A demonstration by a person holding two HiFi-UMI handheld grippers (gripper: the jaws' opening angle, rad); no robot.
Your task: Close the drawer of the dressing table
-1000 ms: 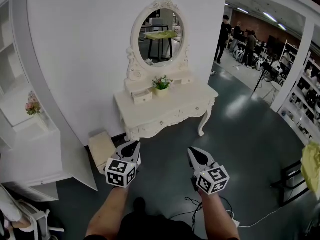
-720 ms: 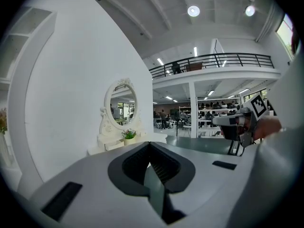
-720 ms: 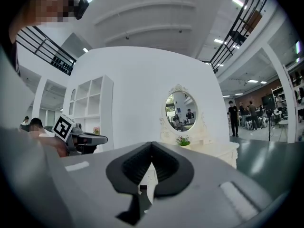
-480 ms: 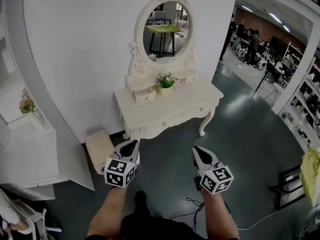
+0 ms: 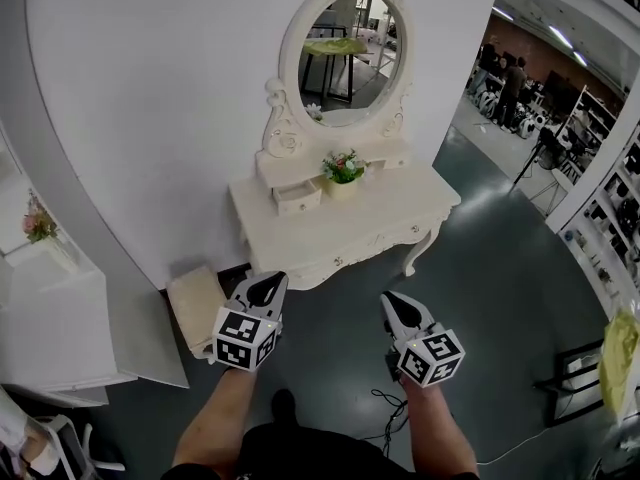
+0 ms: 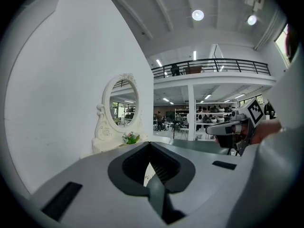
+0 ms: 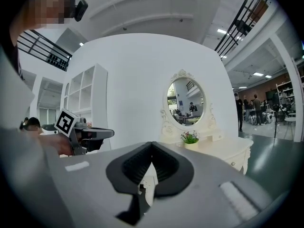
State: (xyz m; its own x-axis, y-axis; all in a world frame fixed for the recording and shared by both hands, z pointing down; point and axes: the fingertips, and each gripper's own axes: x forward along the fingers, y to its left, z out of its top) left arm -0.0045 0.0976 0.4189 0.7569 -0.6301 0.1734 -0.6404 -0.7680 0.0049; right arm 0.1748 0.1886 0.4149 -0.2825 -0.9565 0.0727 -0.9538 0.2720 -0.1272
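The cream dressing table point(image 5: 380, 220) with its oval mirror point(image 5: 350, 48) stands against the white wall, ahead of both grippers. On its top shelf the small left drawer point(image 5: 298, 198) sticks out, next to a pot of flowers point(image 5: 343, 167). My left gripper point(image 5: 266, 289) and right gripper point(image 5: 396, 309) hang side by side over the dark floor, short of the table's front edge. Both are shut and hold nothing. The left gripper view shows the mirror point(image 6: 121, 106) beyond the closed jaws point(image 6: 150, 144). The right gripper view shows the table point(image 7: 232, 151) past its closed jaws point(image 7: 152, 144).
A beige stool point(image 5: 197, 306) sits at the table's left foot. A white shelf unit point(image 5: 60, 318) stands at the left. Cables point(image 5: 385, 408) lie on the floor by my feet. People point(image 5: 510, 78) and shelving point(image 5: 610, 238) fill the hall at the right.
Both grippers and the head view have moved closer to the dressing table, which now looks larger and nearer. Both jaws stay shut.
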